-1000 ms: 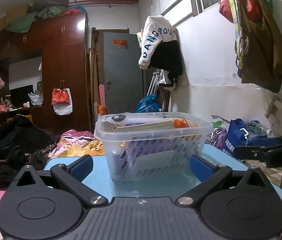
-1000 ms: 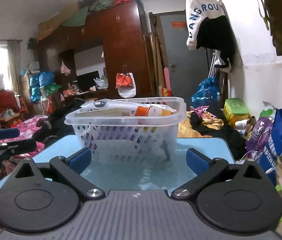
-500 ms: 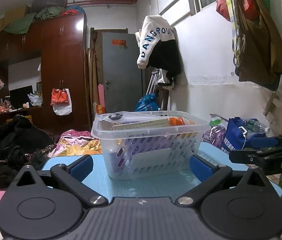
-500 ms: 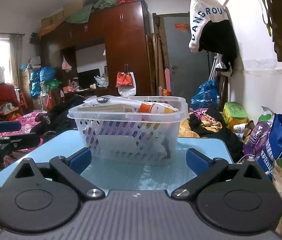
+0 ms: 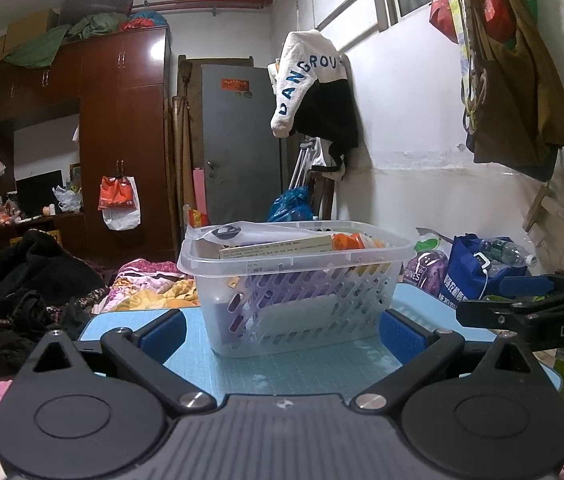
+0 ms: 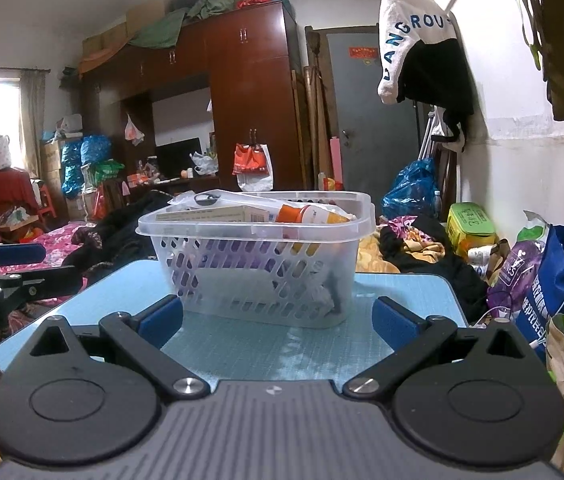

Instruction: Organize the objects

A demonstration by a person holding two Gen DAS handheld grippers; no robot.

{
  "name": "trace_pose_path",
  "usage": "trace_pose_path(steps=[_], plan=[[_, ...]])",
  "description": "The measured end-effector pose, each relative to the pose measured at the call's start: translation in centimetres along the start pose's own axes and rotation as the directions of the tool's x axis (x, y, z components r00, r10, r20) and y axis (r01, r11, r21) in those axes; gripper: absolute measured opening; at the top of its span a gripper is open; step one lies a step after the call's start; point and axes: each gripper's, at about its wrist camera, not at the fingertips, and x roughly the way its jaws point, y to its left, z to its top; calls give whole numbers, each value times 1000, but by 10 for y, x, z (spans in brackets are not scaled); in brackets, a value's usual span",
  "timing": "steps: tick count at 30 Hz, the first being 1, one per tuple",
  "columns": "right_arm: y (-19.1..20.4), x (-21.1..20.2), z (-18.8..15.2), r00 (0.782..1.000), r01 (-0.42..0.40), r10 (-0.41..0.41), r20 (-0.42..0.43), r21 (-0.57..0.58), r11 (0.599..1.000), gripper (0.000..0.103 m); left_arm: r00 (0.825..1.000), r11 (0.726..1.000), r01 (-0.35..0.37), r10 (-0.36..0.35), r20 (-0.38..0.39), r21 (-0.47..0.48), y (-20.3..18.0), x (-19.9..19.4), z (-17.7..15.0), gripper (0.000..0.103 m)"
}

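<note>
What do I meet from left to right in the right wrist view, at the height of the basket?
Left hand-held gripper → clear plastic basket on the blue table → green box → purple bag → blue shopping bag.

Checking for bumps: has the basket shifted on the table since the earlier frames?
No. The basket sits at the same spot on the blue table.

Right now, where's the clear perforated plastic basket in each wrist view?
Left wrist: clear perforated plastic basket centre, on the blue table, nearer the right pad.
Right wrist: basket centre, slightly left.
Shared landmark: white "DANGROUS" garment hanging on the wall.
</note>
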Motion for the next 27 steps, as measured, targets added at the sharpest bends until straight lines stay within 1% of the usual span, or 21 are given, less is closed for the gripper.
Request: trace_pose_path(steps=[11,18,27], plan=[[4,-8,0,1000,-10,10,22,-5,1000,103,1000,1000,8,-8,-2,2,-2,-1,-2,103],[4,-7,0,1000,-2,2,24,-8,1000,103,1000,1000,14,-14,-2,7,-5,0,-2,103],[5,-6,0,1000,-20,21,16,-15,1000,103,1000,1000,17,-17,-7,-4,-3,1,-3,103]])
